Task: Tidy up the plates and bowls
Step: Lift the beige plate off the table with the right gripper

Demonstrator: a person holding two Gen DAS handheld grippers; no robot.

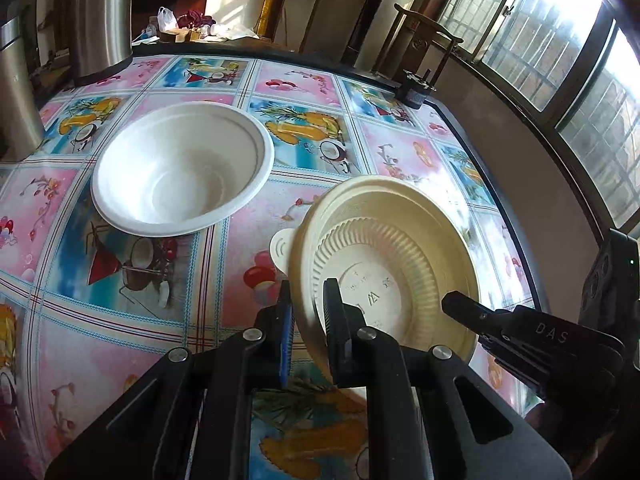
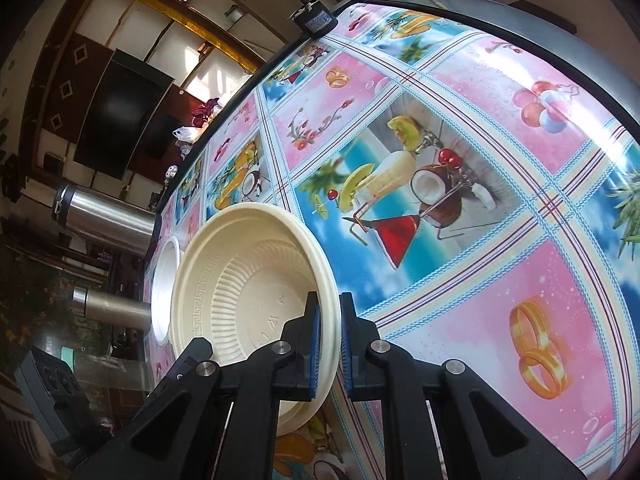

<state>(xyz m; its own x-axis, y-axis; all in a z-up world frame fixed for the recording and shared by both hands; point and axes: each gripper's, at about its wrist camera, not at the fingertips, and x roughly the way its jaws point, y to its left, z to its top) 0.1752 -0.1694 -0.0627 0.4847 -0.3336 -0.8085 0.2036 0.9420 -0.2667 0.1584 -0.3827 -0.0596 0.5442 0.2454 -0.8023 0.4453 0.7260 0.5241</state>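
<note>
1. Cream plastic makes up the bowl (image 1: 384, 248), which is tilted above the table (image 1: 200, 320) with its inside facing the left wrist camera; embossed marks sit on its base, but only scattered strokes show and I cannot read them.
2. Holding that bowl's near rim at about 6 o'clock in the left view is the left gripper (image 1: 308, 312), one finger outside the wall and one inside, closed narrow on it.
3. In the right wrist view the right gripper (image 2: 328, 340) pinches the rim of the same bowl (image 2: 248, 280) between its blue-padded fingers (image 2: 314, 344), also narrow.
4. From the left view, the right gripper (image 1: 520, 332) comes in at 4 o'clock, and the raised letters "DAS" are readable on its black body.
5. A white bowl (image 1: 184, 168) stands upright on the table at 10 o'clock of the cream one, apart from it.
6. A small white lid tab (image 1: 282, 250) peeks out behind the cream bowl's left edge.
7. Two steel flasks (image 1: 100, 16) stand at the table's far left, around 11 o'clock.
8. A flowered, fruit-printed cloth (image 2: 480, 200) covers the table.
</note>
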